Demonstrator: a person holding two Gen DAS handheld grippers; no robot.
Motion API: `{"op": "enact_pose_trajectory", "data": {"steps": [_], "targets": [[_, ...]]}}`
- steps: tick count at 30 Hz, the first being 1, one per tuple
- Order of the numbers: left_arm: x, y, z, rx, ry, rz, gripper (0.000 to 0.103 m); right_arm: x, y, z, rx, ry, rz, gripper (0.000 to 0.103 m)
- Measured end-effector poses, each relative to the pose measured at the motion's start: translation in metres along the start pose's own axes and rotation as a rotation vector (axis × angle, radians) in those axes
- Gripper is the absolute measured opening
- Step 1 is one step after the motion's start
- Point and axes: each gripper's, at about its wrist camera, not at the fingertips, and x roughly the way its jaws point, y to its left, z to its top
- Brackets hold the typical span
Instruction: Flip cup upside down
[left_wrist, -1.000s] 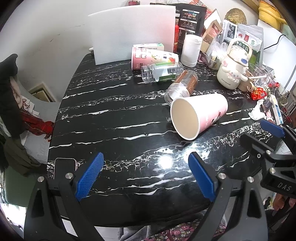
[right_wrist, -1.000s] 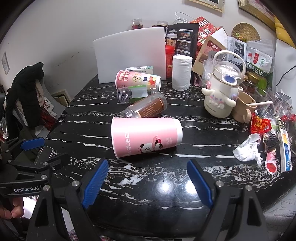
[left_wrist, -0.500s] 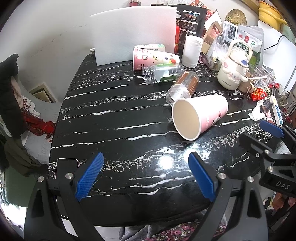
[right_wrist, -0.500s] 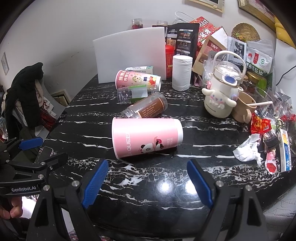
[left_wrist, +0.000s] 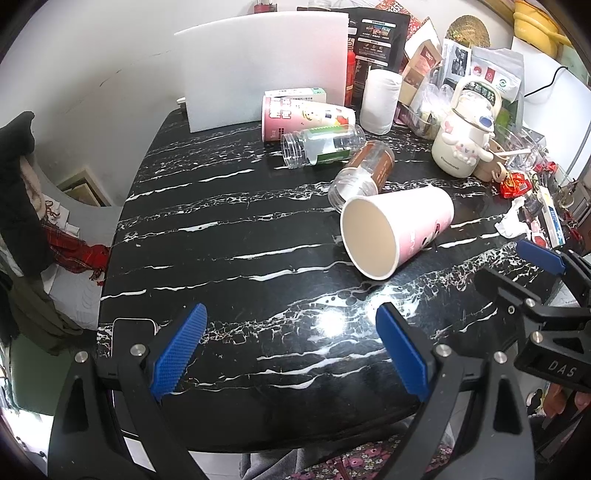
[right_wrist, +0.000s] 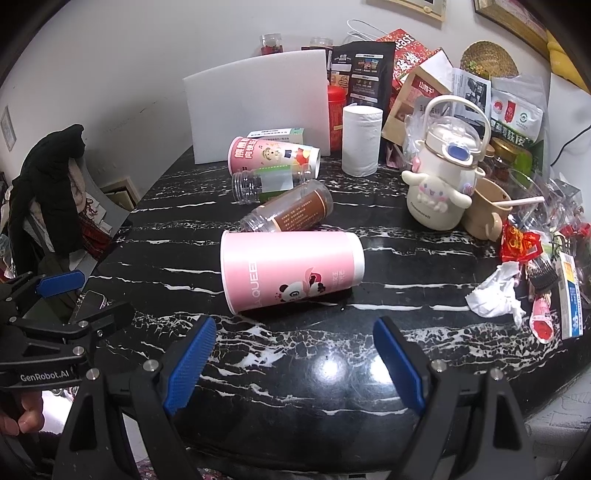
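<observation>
A pink paper cup (left_wrist: 402, 229) with a panda print lies on its side on the black marble table (left_wrist: 229, 236), its open mouth toward the left; it also shows in the right wrist view (right_wrist: 291, 271). My left gripper (left_wrist: 288, 347) is open and empty, hovering over the table's near edge, left of and nearer than the cup. My right gripper (right_wrist: 293, 360) is open and empty, just in front of the cup. Each gripper shows at the edge of the other's view.
Behind the cup lie a brown-labelled jar (right_wrist: 291, 214), a green-labelled clear jar (right_wrist: 269, 182) and a second pink cup (right_wrist: 273, 155). A white board (right_wrist: 258, 107), tissue roll (right_wrist: 360, 140), white kettle-shaped bottle (right_wrist: 441, 184) and packets crowd the back and right. A phone (left_wrist: 131, 328) lies at the near-left edge.
Both grippers have shifted slightly; the cup sits a little nearer in both views. The cup has not moved on the table, and both grippers stay open.
</observation>
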Motion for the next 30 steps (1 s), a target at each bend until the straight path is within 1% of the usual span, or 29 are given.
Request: {"op": "enact_pose_trajectory", "data": {"steps": [12,22,26,30], "targets": [[0.001,0.0,0.0,0.004,-0.003,0.007,0.093,0.004,-0.003,-0.001,0.018,0.021,0.005,0.087],[0.005,0.004,0.003,-0.003,0.002,0.013,0.093,0.011,-0.007,0.0,0.058,0.045,0.043,0.087],[0.008,0.007,0.005,-0.006,0.005,0.014,0.093,0.018,-0.013,0.0,0.105,0.066,0.077,0.087],[0.014,0.01,0.008,-0.007,0.01,0.016,0.093,0.027,-0.025,0.004,0.201,0.069,0.138,0.087]]}}
